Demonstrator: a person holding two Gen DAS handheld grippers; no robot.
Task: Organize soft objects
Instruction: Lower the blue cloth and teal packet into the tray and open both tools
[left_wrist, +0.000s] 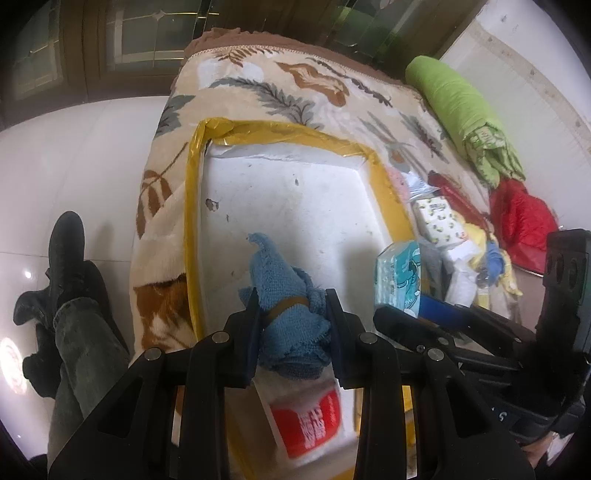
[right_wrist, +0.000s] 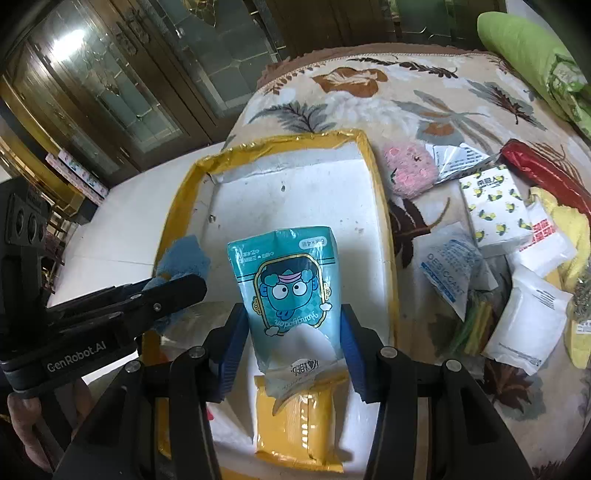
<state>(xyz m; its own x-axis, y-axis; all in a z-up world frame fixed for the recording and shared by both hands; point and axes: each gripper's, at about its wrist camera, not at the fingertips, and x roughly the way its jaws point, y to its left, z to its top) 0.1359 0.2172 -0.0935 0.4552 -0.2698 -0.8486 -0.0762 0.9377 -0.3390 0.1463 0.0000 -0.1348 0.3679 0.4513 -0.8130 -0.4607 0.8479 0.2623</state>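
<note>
We're mid-sort, loading soft items into the yellow-rimmed white box (right_wrist: 382, 206) that sits on the floral blanket (right_wrist: 369, 96). Our left gripper (left_wrist: 291, 306) is clamped on a rolled blue cloth (left_wrist: 286, 295) with a brown band around it, held over the box's near end; below it lies a white packet with a red label (left_wrist: 306, 421). Our right gripper (right_wrist: 291, 332) is closed on a teal cartoon tissue pack (right_wrist: 288, 280), also above the box, with a yellow pack (right_wrist: 295, 424) in the box underneath at 6 o'clock. So both claws are loaded and the step in hand looks like placing. Next we judge: lower each item onto bare white floor toward 12 o'clock, release, keep the grippers from colliding since they're close. Still waiting outside at 2–4 o'clock of the box: pink fuzzy item (right_wrist: 408, 170), lemon-print pack (right_wrist: 495, 210), desiccant sachet (right_wrist: 448, 266), white pouches (right_wrist: 524, 321).
</note>
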